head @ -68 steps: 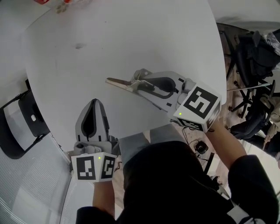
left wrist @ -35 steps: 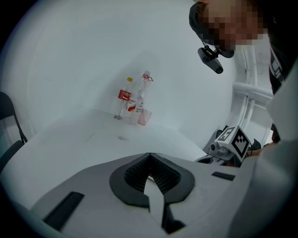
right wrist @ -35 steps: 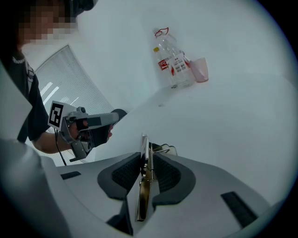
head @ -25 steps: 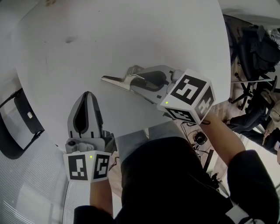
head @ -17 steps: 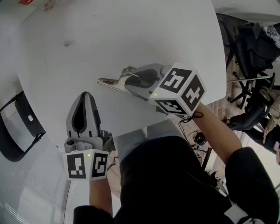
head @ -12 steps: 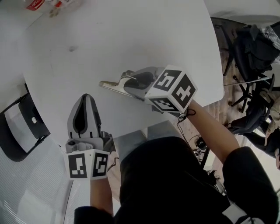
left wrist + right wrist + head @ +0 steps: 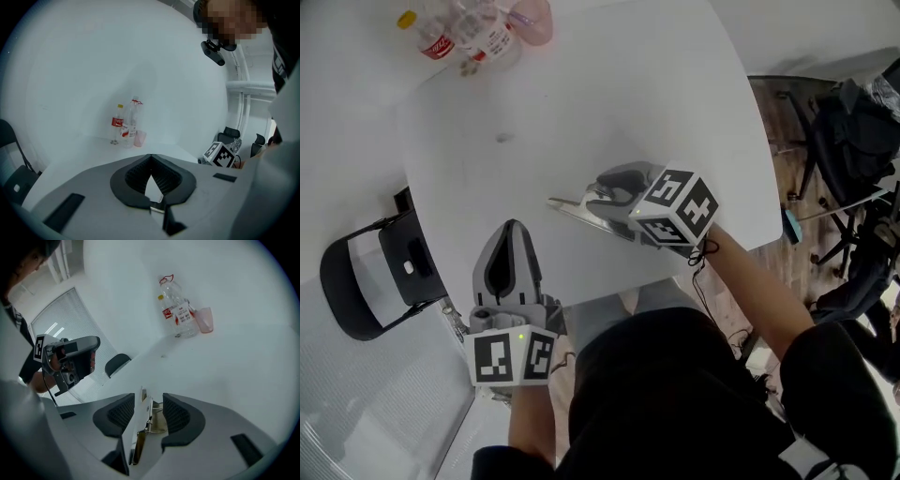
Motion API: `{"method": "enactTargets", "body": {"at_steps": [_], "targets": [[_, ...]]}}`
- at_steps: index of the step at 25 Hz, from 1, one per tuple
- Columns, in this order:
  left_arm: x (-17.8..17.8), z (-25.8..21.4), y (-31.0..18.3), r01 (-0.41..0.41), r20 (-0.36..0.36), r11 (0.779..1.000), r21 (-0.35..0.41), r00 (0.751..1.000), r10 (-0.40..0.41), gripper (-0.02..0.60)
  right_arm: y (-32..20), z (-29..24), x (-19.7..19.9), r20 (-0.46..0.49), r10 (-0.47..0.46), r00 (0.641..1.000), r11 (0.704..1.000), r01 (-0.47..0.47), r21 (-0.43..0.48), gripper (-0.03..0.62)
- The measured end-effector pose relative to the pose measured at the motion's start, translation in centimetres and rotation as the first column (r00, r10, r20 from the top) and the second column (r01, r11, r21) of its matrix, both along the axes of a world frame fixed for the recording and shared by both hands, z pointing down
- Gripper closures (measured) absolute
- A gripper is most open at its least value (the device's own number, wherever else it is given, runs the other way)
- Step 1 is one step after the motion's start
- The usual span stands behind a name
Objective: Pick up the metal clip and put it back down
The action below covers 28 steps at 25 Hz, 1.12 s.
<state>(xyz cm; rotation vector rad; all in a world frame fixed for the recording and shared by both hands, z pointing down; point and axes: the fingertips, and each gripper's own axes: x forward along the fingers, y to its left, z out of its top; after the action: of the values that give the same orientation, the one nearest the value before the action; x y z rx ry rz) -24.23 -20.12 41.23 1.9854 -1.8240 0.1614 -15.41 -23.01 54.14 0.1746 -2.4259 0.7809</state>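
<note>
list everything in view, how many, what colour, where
table: 1, white, fills the middle
metal clip: 1, silver, between the right gripper's jaws
bottles: 2, clear with red labels, far table edge
cup: 1, pink, beside the bottles
chair: 1, black and white, left of the table
office chairs: count unclear, black, floor at right
left gripper: 1, grey, shut and empty, near table edge
right gripper: 1, grey, jaws opening around the metal clip

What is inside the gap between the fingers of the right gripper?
The metal clip stands on edge between the fingers of the right gripper, which are opening; a gap shows beside it. Its near end is covered by the gripper's body.
</note>
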Motion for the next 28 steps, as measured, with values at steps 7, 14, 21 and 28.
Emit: {"method": "enactTargets", "body": {"at_steps": [7,14,21,28], "targets": [[0.3,-5.0,-0.2,0.015,0.042,0.995,0.100,0.999,-0.019,0.568,-3.5,-7.9,2.7,0.125,0.115,0.986,0.964,-0.141,0.224,0.399],[3.5,-10.5,0.6,-0.018,0.056,0.981,0.193,0.998,0.007,0.568,-5.1,-22.7,9.4,0.373,0.221,0.901,0.829,-0.375,0.415,0.534],[7.9,-14.4,2.3,-0.057,0.069,0.959,0.276,0.997,0.039,0.568,-2.2,-31.6,16.0,0.467,0.215,0.858,0.679,-0.475,0.560,0.577],[10.3,-13.0,3.6,-0.064,0.058,0.969,0.238,0.997,0.052,0.568,-0.7,-30.3,19.6,0.457,0.276,0.845,0.645,-0.516,0.563,0.579]]}}
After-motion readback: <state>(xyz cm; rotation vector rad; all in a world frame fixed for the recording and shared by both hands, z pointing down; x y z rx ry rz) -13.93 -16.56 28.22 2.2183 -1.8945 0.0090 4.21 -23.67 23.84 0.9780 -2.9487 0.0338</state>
